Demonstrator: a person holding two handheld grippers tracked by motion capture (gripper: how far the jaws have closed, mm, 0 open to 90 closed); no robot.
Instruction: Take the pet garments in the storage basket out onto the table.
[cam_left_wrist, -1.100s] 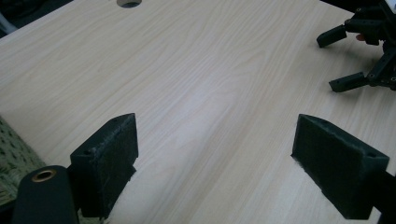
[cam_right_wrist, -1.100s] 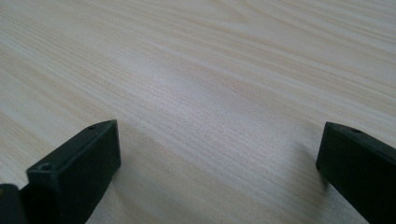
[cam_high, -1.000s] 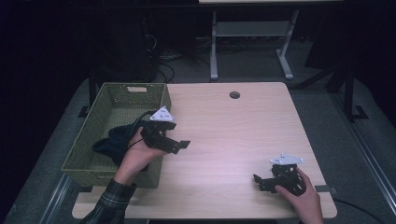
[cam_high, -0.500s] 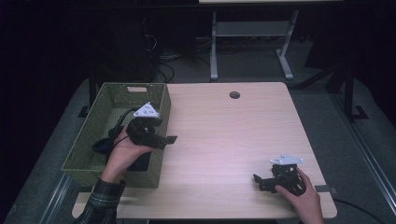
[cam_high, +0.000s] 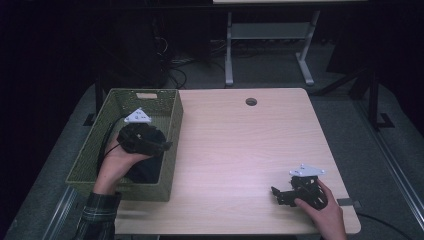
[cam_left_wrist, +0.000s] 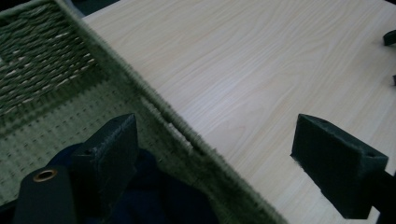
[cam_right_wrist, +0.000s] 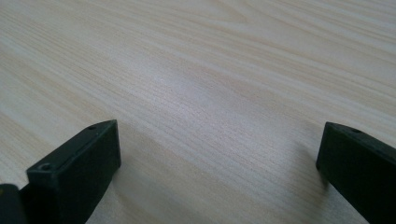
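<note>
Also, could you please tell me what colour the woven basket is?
The basket is olive green, woven; the left gripper view shows it best.

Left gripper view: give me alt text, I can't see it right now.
The open left gripper straddles the basket wall, one jaw inside over dark cloth, the other over the bare table.

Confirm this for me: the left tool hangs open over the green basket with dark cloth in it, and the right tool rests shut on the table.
One thing is wrong: the right tool is open, not shut. The right gripper view shows its two jaws set wide apart with bare table between them. The rest holds: the left tool hangs open over the green basket, with dark cloth inside.
</note>
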